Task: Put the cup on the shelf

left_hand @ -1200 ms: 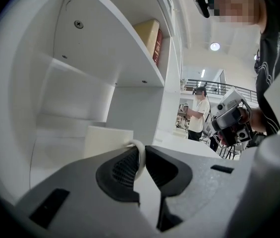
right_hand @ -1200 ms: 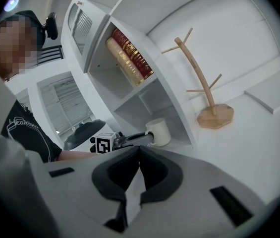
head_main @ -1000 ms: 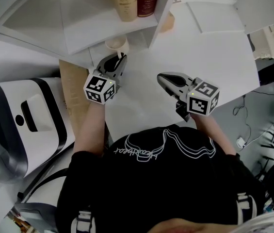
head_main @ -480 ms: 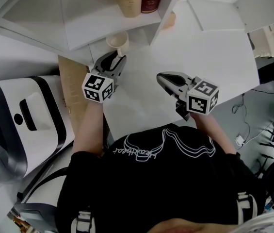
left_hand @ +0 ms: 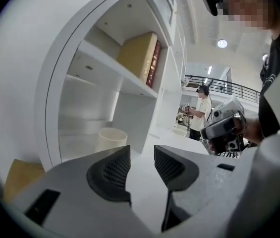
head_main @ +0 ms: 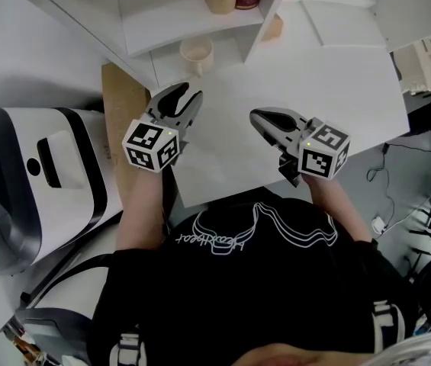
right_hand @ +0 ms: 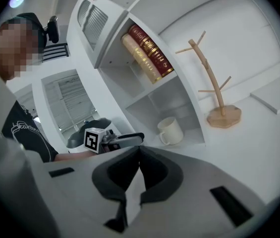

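Change: the left gripper (head_main: 183, 96) has drawn back from the cup (head_main: 197, 52). A second ago its tips were right at the mug; now bare bench (head_main: 314, 75) shows between them.
Left gripper jaws: they have just been opening and stand apart, with nothing between the ribbed dark pads (left_hand: 114, 168).
Right gripper: the right gripper (head_main: 255, 116) sits in nearly the same spot as before. Its jaws are together at the tips and empty.
Cup: it stands upright and free in the lower compartment of the shelf (head_main: 162, 21), under the board that carries the books.
Hand pose: both forearms reach forward from the black-shirted torso. The marker cubes are nearest the body and both grippers tip slightly downward. The left gripper aims toward the shelf opening, while the right gripper is over open bench, well apart from the cup.
Materials: the cup is a cream, smooth, cylindrical mug with a loop handle. The shelf and bench are matt white. The gripper shells are grey plastic.
Books: a tan book (right_hand: 139, 58) and dark red books (right_hand: 152, 51) lean in the upper compartment.
Mug tree: a pale wooden mug tree (right_hand: 214, 86) with a branching stem stands on a flat base beside the shelf.
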